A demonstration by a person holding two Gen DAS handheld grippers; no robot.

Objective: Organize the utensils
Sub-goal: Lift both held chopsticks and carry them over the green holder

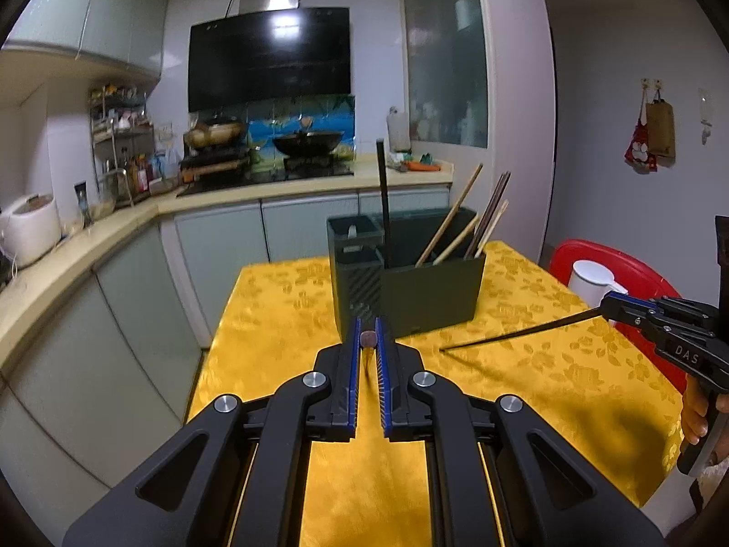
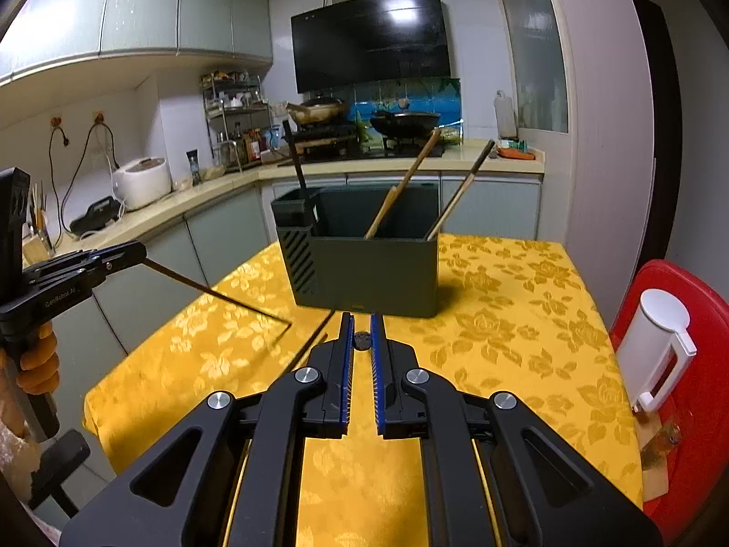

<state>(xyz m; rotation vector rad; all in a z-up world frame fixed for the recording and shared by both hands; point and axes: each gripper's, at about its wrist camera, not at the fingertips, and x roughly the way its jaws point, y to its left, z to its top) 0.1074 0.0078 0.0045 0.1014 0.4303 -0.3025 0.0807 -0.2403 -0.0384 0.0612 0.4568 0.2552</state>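
above the yellow table [image 2: 501,342], before the dark organizer [image 2: 364,273]
left hand-held gripper [image 1: 368,339] and right hand-held gripper [image 2: 361,339] each clenched on one dark chopstick [image 1: 519,330]; best tipped upright, then lowered into the wide compartment.

Left gripper [image 1: 368,326]: matte black linkage arms, round silver pivot screws, blue serrated strips lining jaws. Right gripper [image 2: 361,323]: same build, black with blue-lined jaws, silver screws. White lettering "DAS" printed on right gripper body beside pistol-style handle; "CenRobot.AI" printed on left gripper body. Orange glove worn on hand [image 2: 40,367] around left gripper handle.
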